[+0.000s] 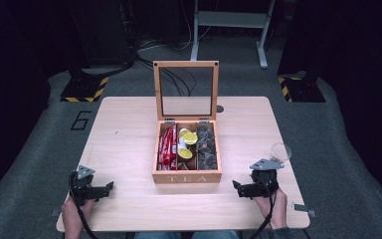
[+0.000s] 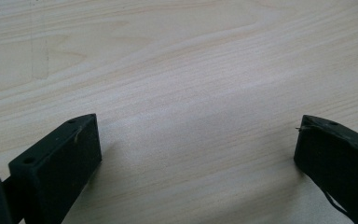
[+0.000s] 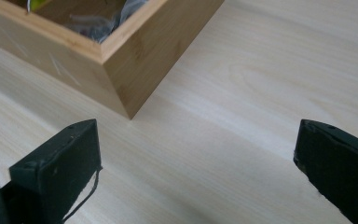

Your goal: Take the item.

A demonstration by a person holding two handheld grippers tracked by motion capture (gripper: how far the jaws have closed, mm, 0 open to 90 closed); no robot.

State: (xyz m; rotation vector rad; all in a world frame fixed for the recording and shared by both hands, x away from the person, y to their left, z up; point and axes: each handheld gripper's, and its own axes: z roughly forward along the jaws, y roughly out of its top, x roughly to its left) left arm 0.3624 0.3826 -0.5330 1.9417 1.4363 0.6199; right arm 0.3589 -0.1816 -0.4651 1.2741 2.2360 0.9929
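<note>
A wooden tea box point(image 1: 187, 177) marked TEA stands at the table's middle with its glass lid point(image 1: 186, 91) raised upright. Inside lie red packets point(image 1: 167, 146) on the left, yellow-green sachets point(image 1: 187, 144) in the middle and dark wrapped packets point(image 1: 206, 146) on the right. My left gripper point(image 1: 110, 187) rests near the front left edge, open, with bare wood point(image 2: 191, 116) between its jaws. My right gripper point(image 1: 236, 186) rests at the front right, open, jaws wide apart with nothing between them. The box's corner point(image 3: 130, 70) shows just ahead of it.
The light wooden table point(image 1: 129, 134) has its front edge just behind both grippers. A small clear glass object point(image 1: 280, 151) sits near the right edge beyond my right gripper. Cables, stand bases and a white frame lie on the grey floor behind the table.
</note>
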